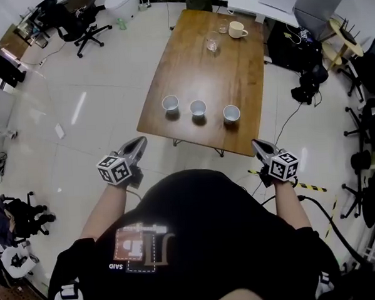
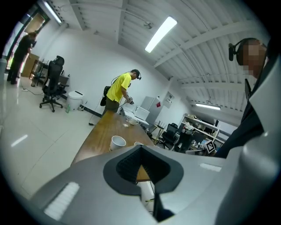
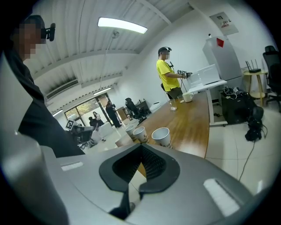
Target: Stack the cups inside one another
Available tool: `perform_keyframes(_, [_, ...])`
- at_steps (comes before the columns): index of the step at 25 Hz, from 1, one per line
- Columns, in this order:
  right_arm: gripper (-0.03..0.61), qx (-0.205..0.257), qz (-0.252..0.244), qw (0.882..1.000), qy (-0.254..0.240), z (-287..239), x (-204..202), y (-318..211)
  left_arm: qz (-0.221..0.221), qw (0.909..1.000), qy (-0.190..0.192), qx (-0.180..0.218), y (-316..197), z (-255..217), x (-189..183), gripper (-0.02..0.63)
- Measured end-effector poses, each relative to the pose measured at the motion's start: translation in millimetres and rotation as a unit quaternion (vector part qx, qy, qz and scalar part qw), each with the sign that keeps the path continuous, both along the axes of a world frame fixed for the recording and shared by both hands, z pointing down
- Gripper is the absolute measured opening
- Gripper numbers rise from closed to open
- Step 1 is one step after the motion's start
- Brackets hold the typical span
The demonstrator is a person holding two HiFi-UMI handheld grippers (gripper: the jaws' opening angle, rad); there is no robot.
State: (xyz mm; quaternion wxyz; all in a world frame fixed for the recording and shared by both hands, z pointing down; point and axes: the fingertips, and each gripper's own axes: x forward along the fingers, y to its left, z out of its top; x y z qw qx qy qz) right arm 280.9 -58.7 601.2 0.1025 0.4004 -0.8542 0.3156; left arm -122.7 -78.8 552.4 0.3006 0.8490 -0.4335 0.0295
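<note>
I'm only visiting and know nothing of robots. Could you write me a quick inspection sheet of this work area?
Surface: wooden table, mostly bare.
Job's things: left cup, middle cup, right cup upright in a row, apart, none stacked.
Clutter: mug and glass at far end.
Grippers: left gripper and right gripper shut, empty, short of the table.
Cables: black cable on floor, right of table.
Surroundings: office chair; person in yellow shirt at far end.

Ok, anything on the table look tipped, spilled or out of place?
Nothing stands out. The left cup, middle cup and right cup stand upright in a row, apart; mug and glass upright too. No spill shows.
</note>
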Motion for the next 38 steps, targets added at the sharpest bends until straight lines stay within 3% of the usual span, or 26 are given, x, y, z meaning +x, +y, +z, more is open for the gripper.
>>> perform_keyframes(5, [0.014,-0.004,-0.013,1.0,0.003,13.2,11.6,-15.8,0.015,0.9997,-0.014,-0.011,-8.3,5.0,27.5,0.002])
perform_keyframes(9, [0.014,0.004,-0.028,1.0,0.011,10.7,-8.8,-25.0,0.03,0.9993,-0.019,-0.016,-23.5,10.4,24.4,0.002])
perform_keyframes(17, [0.017,0.052,-0.096,0.99,0.094,-7.0,-126.6,-63.6,0.112,0.9936,-0.011,-0.011,-62.8,30.2,-6.3,0.002])
perform_keyframes(21, [0.074,0.061,-0.149,0.978,0.135,-7.6,-182.7,-81.6,0.127,0.9919,-0.005,-0.007,-80.0,33.2,-21.2,0.002])
perform_keyframes(26, [0.096,0.095,-0.251,0.937,0.222,2.9,-251.6,-108.7,0.104,0.9945,-0.003,-0.018,-80.9,38.7,-56.8,0.002])
perform_keyframes(31, [0.104,0.117,-0.352,0.873,0.317,36.8,-302.7,-131.3,0.065,0.9972,-0.014,-0.036,-64.3,44.2,-88.5,0.002])
perform_keyframes(38, [0.117,0.112,-0.421,0.791,0.43,89.1,-329.8,-145.4,0.015,0.9982,-0.022,-0.053,-41.5,49.7,-122.0,0.002])
